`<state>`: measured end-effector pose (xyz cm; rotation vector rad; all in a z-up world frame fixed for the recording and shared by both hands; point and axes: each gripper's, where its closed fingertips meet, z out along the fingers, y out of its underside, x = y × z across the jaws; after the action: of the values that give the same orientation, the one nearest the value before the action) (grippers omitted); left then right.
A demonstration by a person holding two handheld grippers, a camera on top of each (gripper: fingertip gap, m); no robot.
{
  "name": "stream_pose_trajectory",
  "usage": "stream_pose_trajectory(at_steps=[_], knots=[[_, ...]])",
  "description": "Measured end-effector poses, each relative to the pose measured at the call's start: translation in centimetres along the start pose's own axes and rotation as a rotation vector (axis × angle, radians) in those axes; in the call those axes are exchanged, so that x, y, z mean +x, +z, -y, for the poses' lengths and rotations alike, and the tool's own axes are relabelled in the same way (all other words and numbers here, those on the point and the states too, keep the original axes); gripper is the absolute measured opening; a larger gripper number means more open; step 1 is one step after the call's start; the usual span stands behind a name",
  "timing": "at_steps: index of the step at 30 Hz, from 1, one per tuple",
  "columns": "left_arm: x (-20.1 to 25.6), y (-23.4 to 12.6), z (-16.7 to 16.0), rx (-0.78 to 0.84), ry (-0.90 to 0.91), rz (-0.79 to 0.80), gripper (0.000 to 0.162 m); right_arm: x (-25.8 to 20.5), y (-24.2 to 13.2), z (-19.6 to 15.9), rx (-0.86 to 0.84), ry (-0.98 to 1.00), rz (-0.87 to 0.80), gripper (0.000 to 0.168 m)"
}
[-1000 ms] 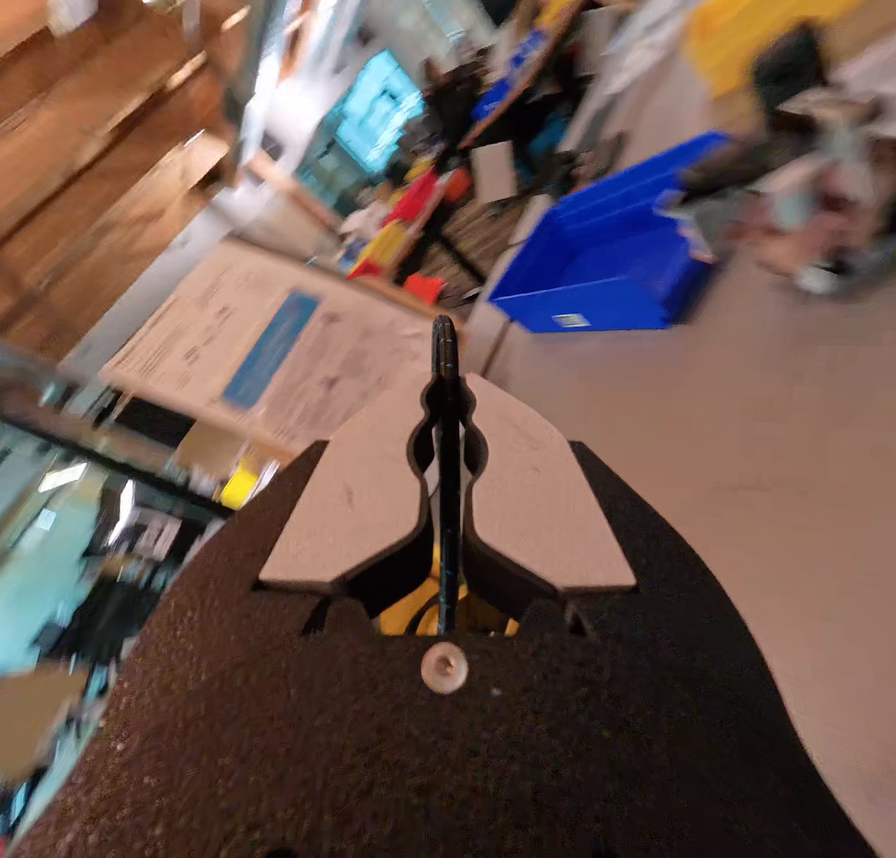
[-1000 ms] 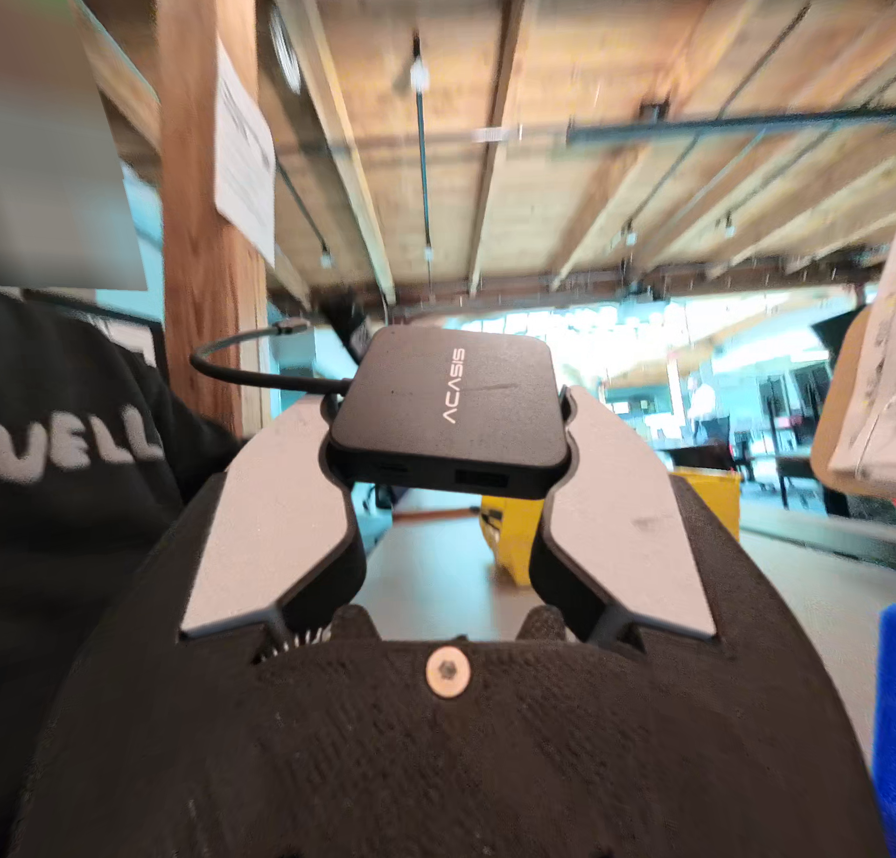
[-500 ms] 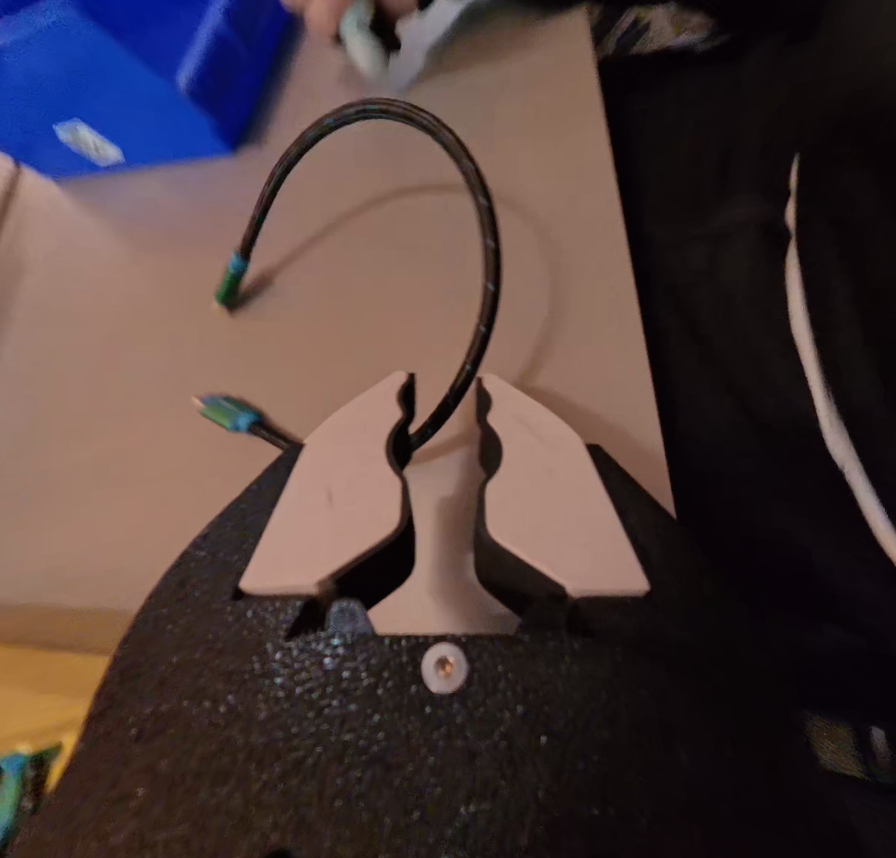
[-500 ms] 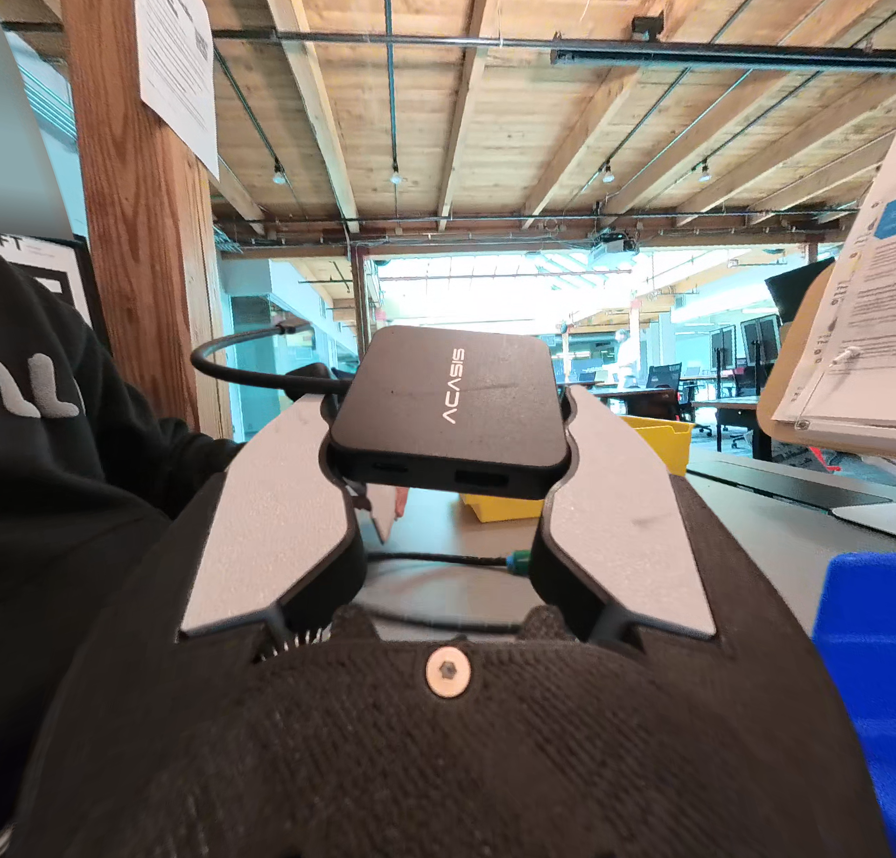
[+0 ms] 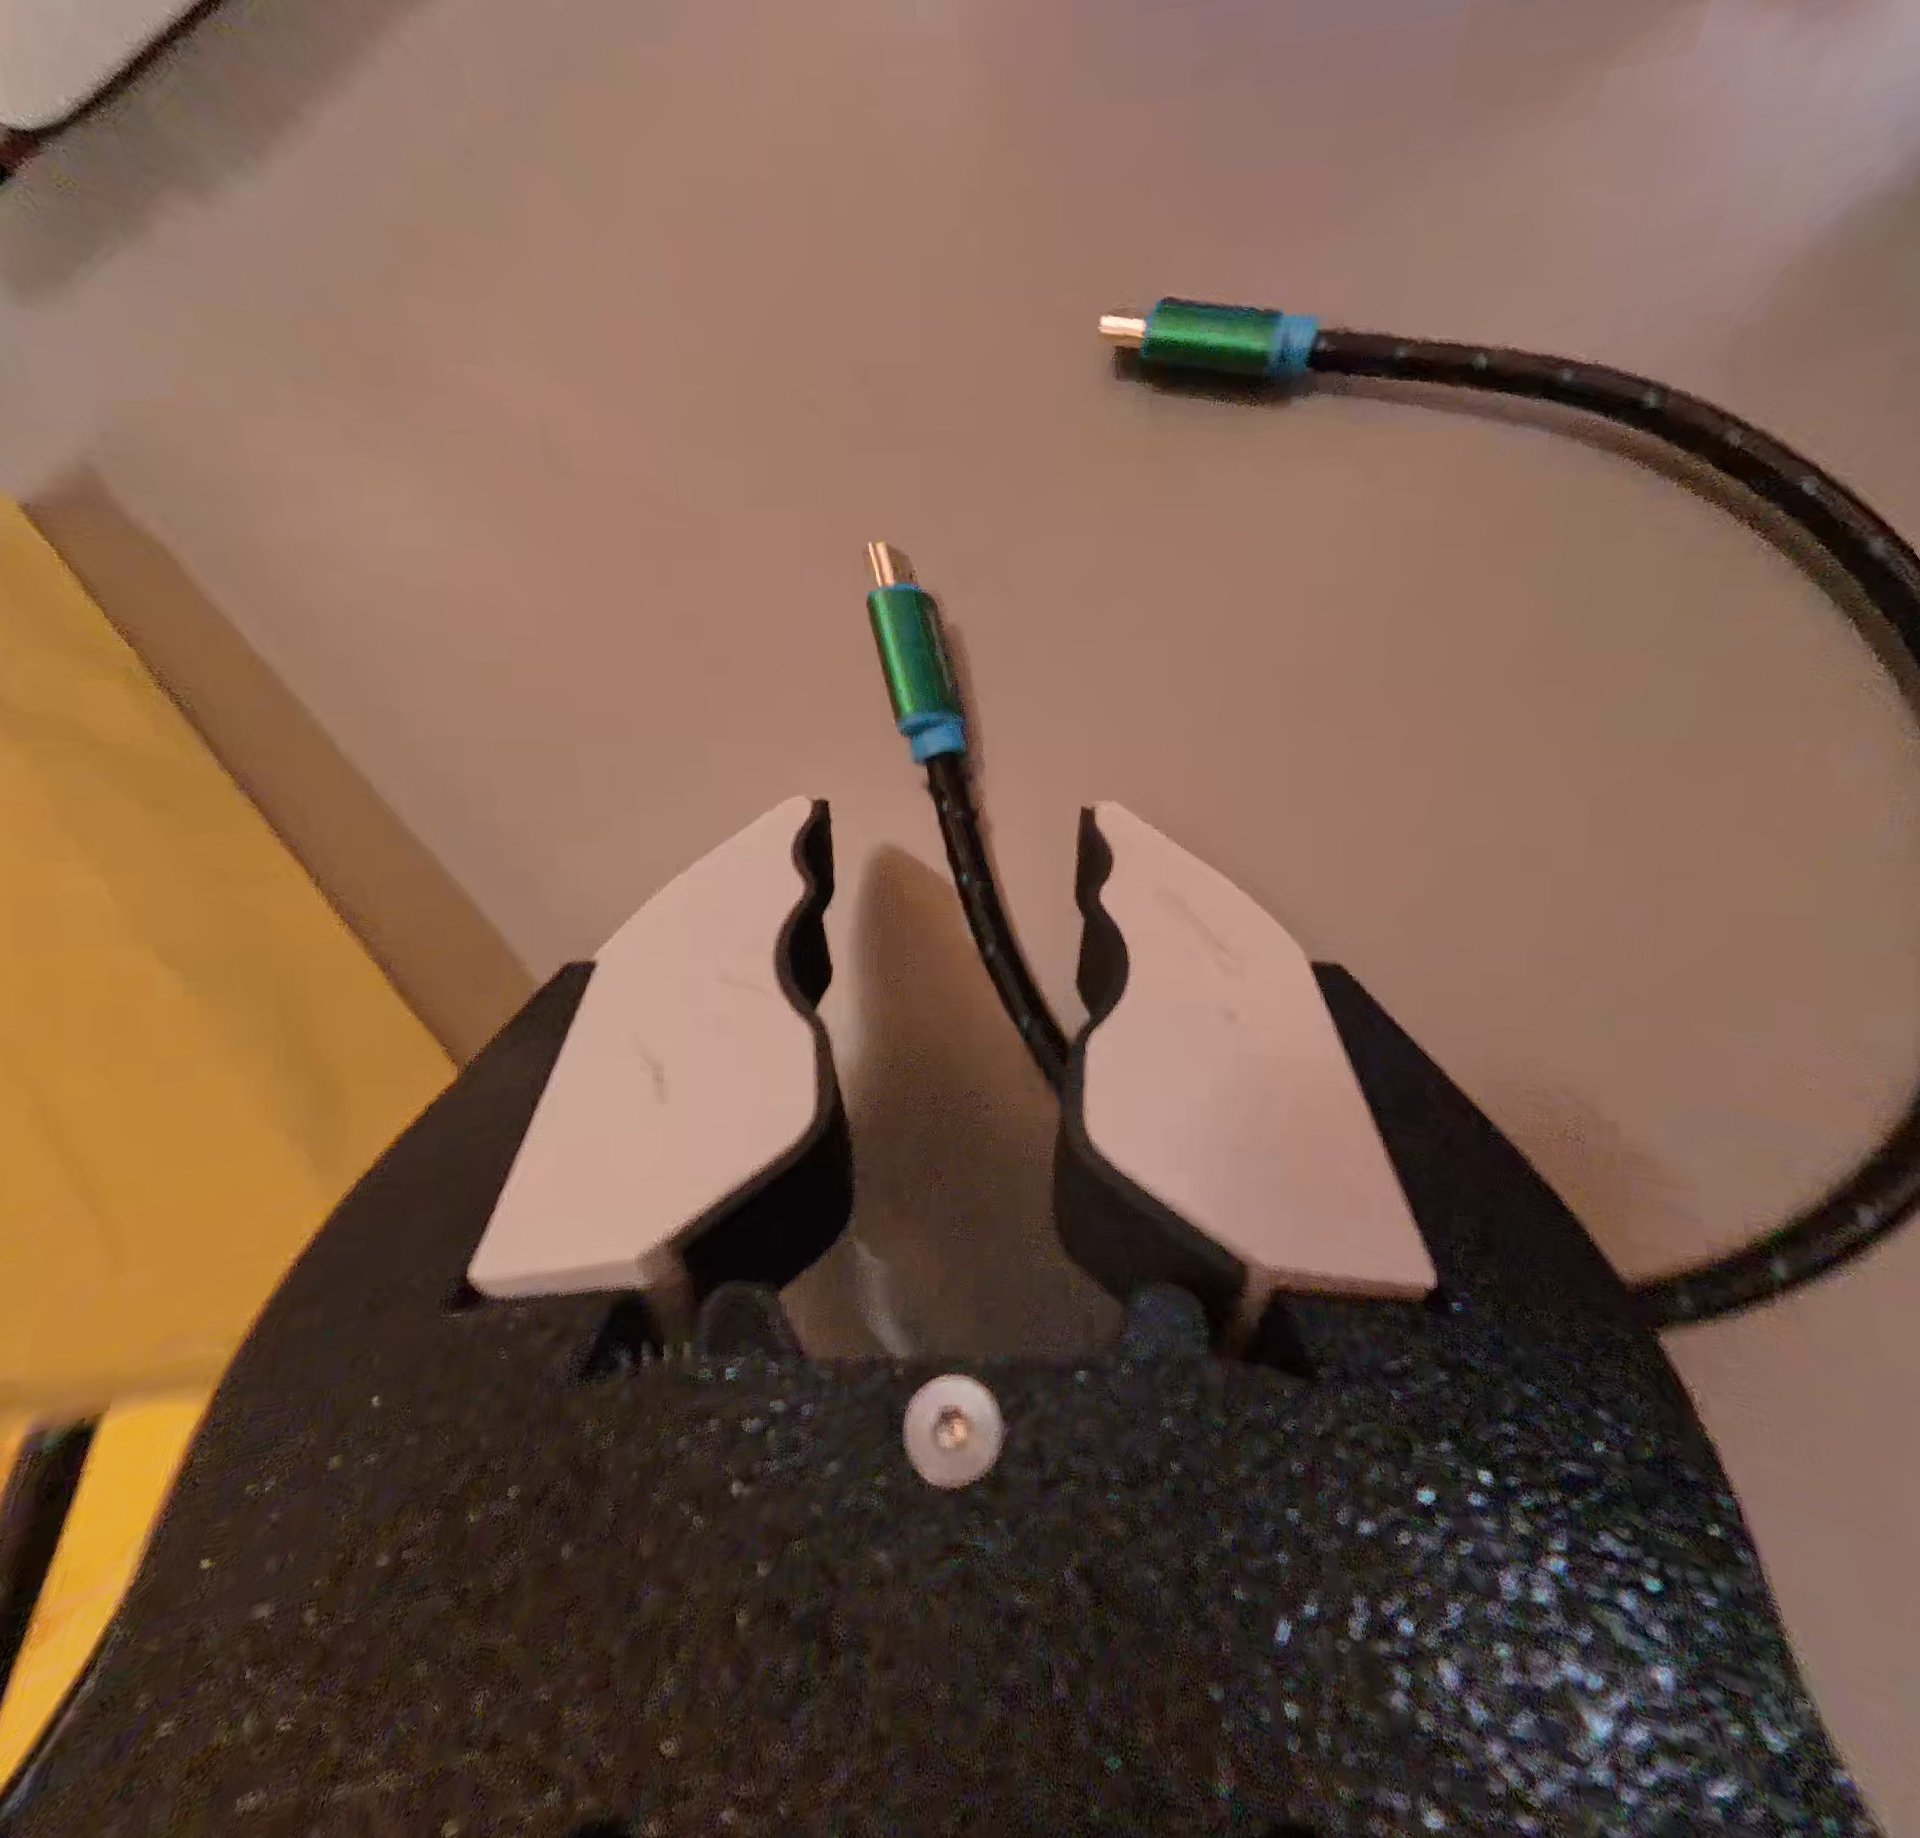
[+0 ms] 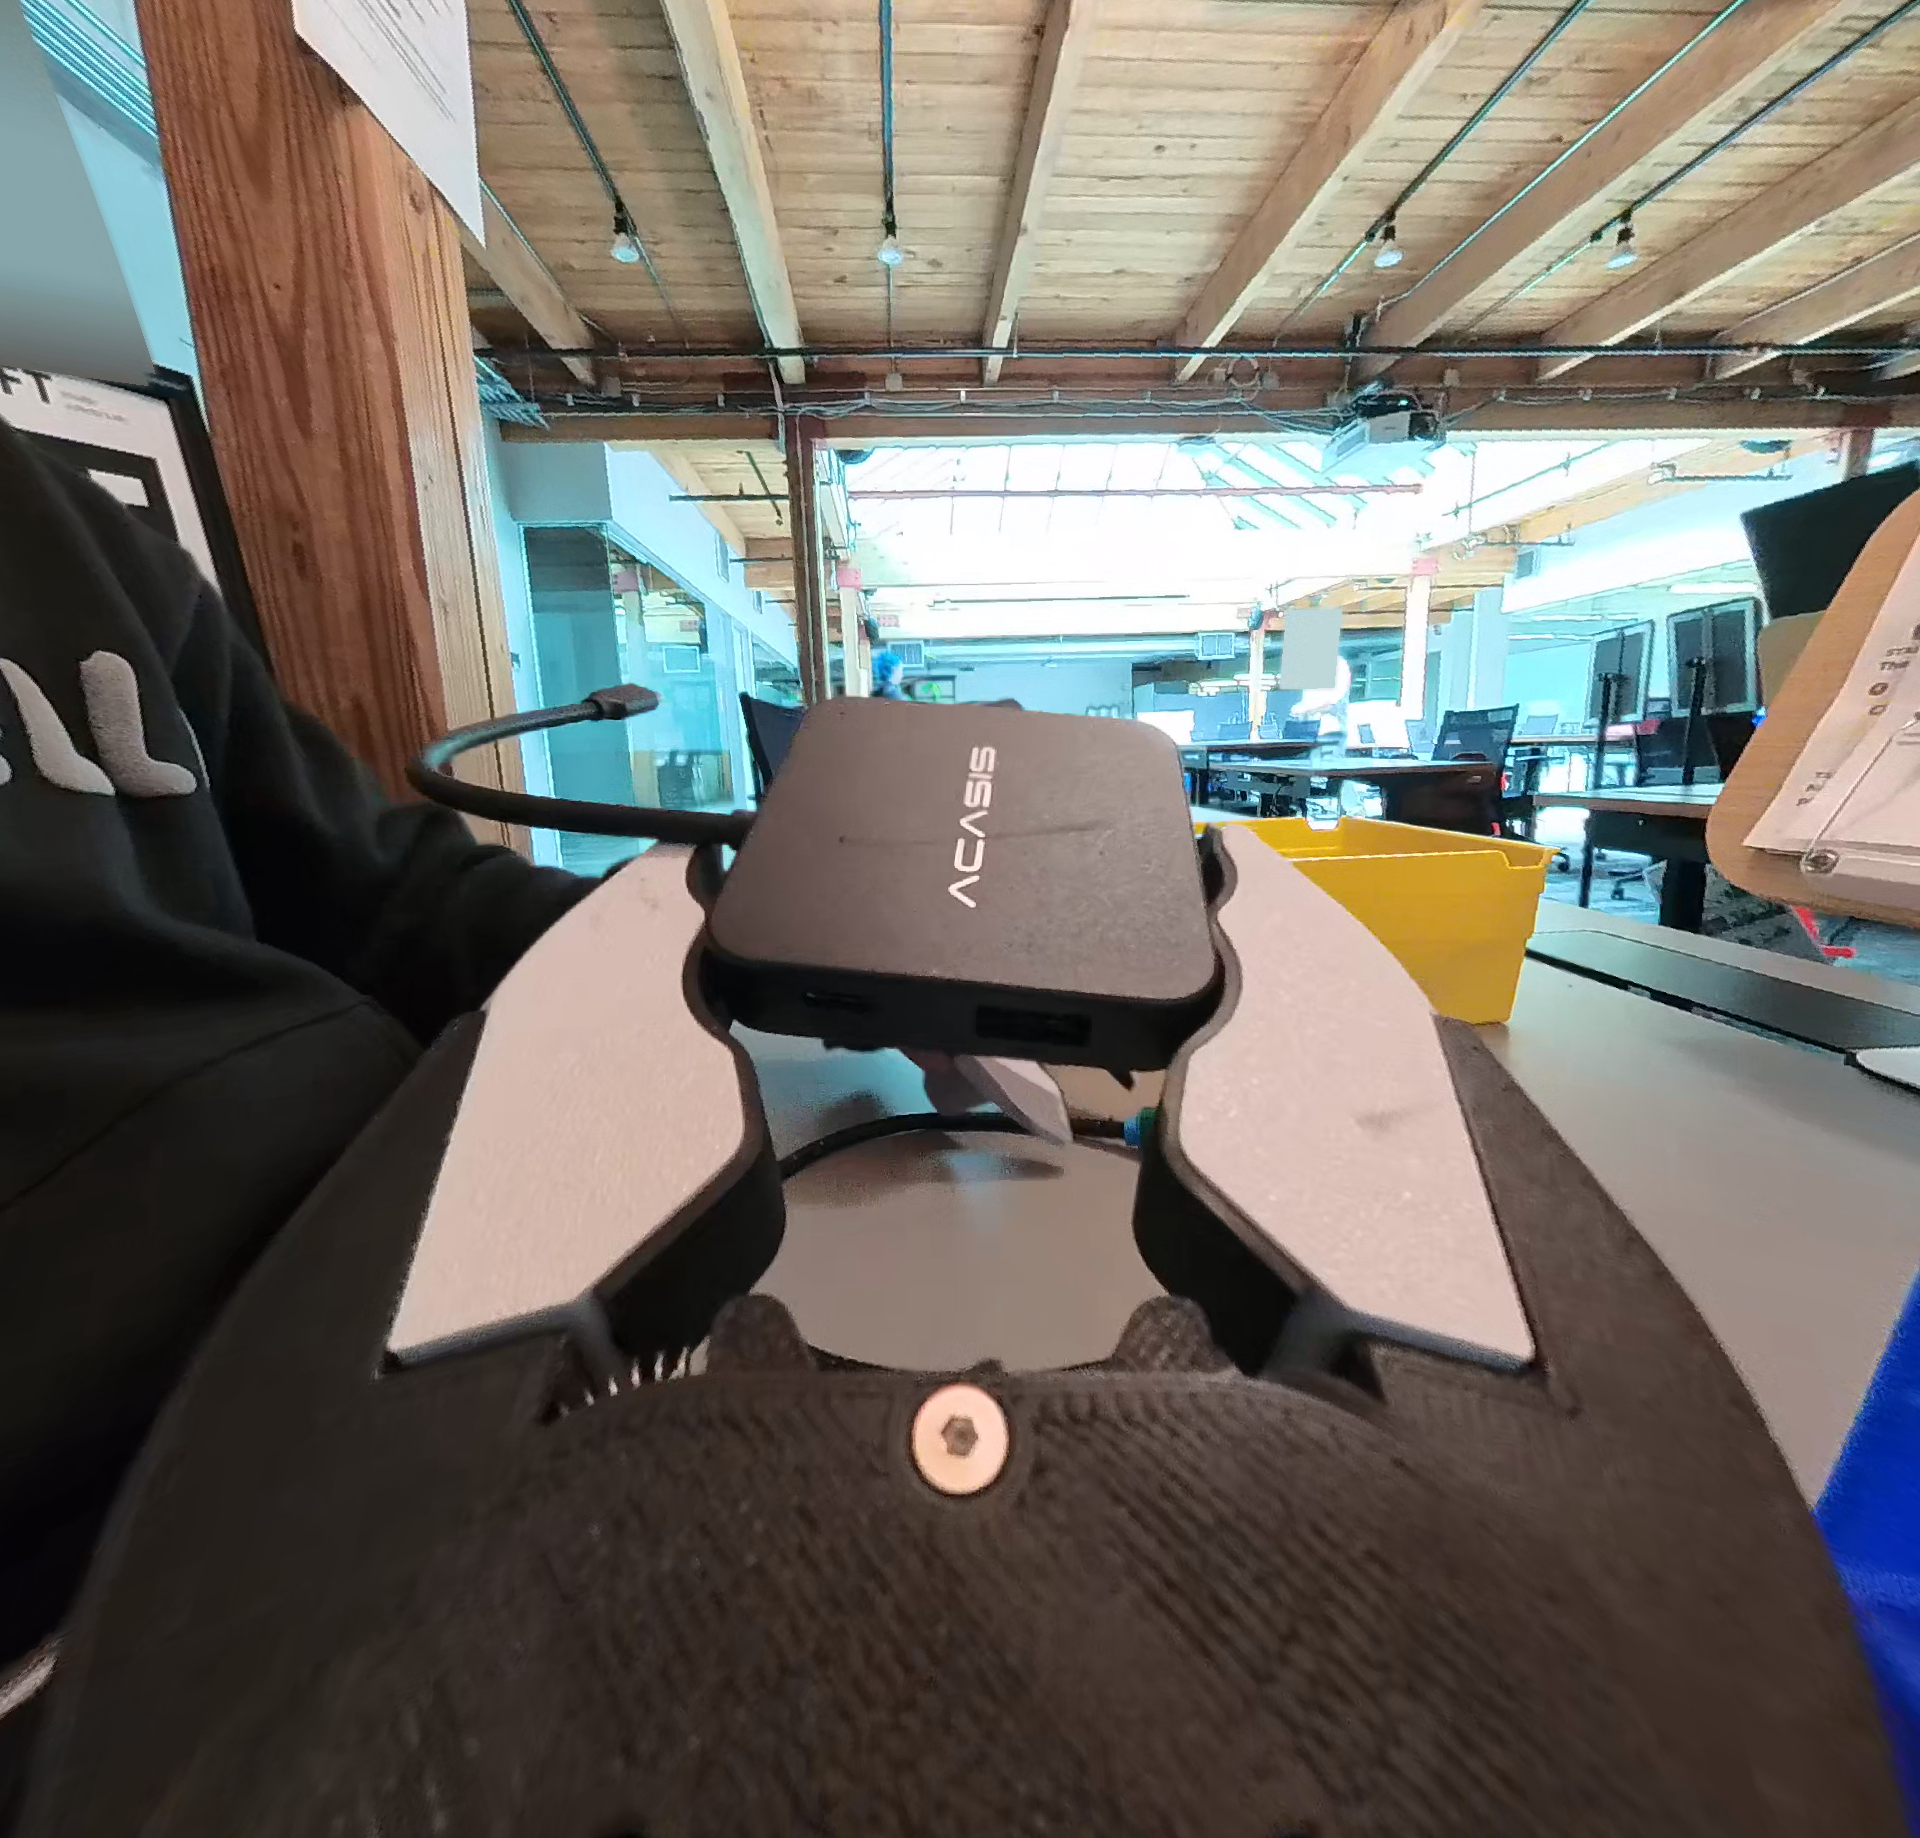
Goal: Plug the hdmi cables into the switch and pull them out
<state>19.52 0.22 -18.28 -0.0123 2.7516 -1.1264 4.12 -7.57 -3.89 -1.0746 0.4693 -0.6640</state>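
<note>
Lying on the grey desk [image 5: 623, 334], the black braided HDMI cable [image 5: 1714, 479] curves in a wide arc, both green plugs free. One plug [image 5: 914, 656] points away just ahead of the left tool [image 5: 954, 832], whose fingers stand apart with the cable passing loosely between them, near the right finger. The other plug [image 5: 1210, 334] rests farther off to the right. The dark switch [image 6: 966, 874] sits clamped flat between the fingers of the right tool [image 6: 961, 915], raised above the desk, its own thin black lead [image 6: 540, 780] looping left. A yellow bin [image 6: 1423, 905] stands behind it.
</note>
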Motion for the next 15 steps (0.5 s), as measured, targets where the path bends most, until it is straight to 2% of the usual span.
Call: stream_pose_trajectory(at_steps=[8, 10, 15], knots=[[-0.2, 2.9, 0.9, -0.061, -0.113, -0.041, 0.043, 0.0, 0.0, 0.1, 0.003, -0.001, 0.004, 0.086], [0.3, 2.9, 0.8, -0.070, -0.138, -0.082, 0.031, 0.0, 0.0, 0.1, 0.000, -0.001, 0.005, 0.086], [0.3, 1.9, -0.2, -0.126, -0.145, -0.095, 0.030, -0.1, 0.0, 0.2, 0.006, 0.004, 0.017, 0.086]])
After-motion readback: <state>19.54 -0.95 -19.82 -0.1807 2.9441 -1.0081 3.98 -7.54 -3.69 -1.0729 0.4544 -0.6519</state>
